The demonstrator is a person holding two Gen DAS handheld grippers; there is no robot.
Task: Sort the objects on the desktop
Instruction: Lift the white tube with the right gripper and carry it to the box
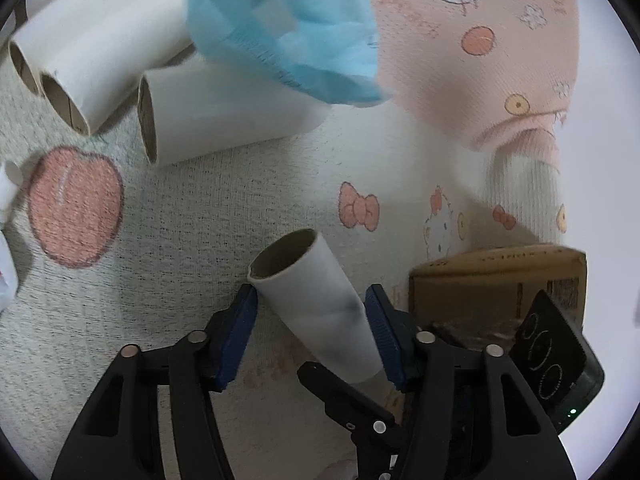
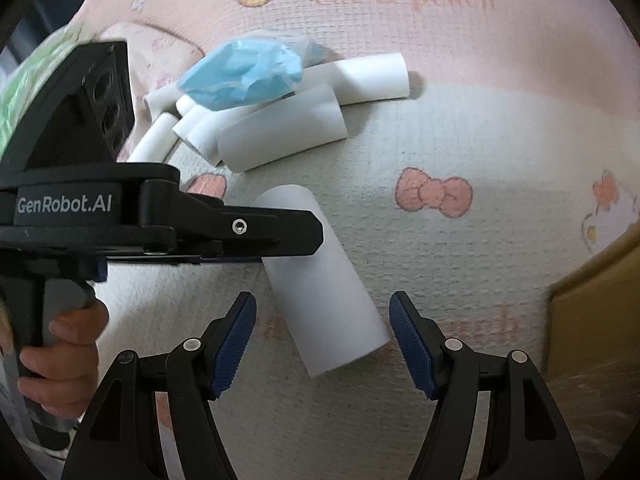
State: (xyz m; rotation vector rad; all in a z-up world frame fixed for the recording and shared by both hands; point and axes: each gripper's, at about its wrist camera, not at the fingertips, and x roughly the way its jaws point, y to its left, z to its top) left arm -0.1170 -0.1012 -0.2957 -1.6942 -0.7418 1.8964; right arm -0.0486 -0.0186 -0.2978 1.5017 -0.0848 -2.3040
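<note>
A white paper tube (image 1: 320,312) lies aslant on the printed cloth (image 1: 180,220), its open brown end pointing away from me. My left gripper (image 1: 311,300) stands around it, and both blue pads (image 1: 240,328) touch its sides. In the right wrist view the same tube (image 2: 324,292) lies between the fingers of my right gripper (image 2: 323,304), which is open with a gap on each side. The left gripper's finger (image 2: 280,236) reaches across the tube's far end. Several more white tubes (image 1: 224,120) are piled beyond, with a crumpled blue mask (image 1: 280,32) on top.
A brown cardboard box (image 1: 496,280) stands at the right, also at the right edge of the right wrist view (image 2: 592,320). A person's hand (image 2: 68,340) holds the left gripper's handle. The pile of tubes (image 2: 280,132) and the mask (image 2: 244,76) lie further back.
</note>
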